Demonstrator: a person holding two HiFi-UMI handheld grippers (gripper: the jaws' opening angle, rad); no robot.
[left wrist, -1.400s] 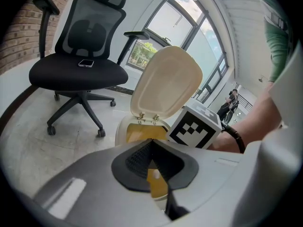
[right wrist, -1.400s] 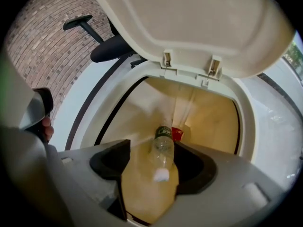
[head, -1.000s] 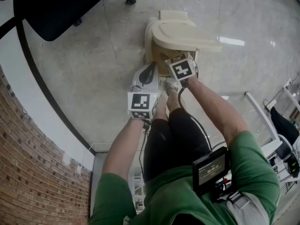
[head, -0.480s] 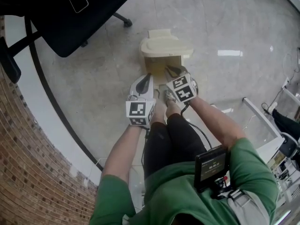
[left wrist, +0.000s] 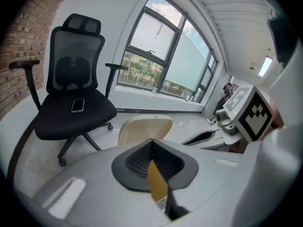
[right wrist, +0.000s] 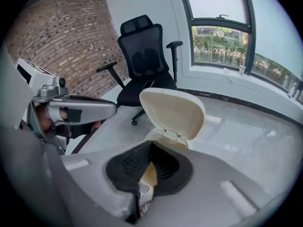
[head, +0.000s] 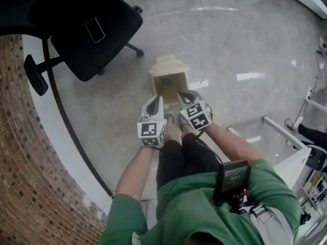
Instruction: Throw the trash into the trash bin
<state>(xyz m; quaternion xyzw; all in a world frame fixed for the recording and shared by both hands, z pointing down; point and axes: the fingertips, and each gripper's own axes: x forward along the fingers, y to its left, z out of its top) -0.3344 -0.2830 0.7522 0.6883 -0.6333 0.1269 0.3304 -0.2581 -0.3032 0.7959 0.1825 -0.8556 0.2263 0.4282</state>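
The cream trash bin (head: 168,81) stands on the floor with its lid (right wrist: 173,112) tipped up and its yellowish inside showing. I cannot make out any trash in it. My left gripper (head: 155,100) is shut with nothing between its jaws and hangs above the bin's near left corner. My right gripper (head: 183,95) hangs beside it, above the near right corner. Its jaws have just been closing and now meet with nothing between them. In the left gripper view the pads (left wrist: 151,142) touch at the tips. In the right gripper view the pads (right wrist: 150,144) touch too.
A black office chair (head: 87,24) with a phone (left wrist: 78,105) on its seat stands left of the bin, by a brick wall (head: 25,162). White frame furniture (head: 286,142) stands at the right. My shoes rest just in front of the bin. Windows line the far wall.
Both grippers have lifted up and away from the bin's mouth, so the bin looks smaller and lower. The right jaws have closed. The lid stays up.
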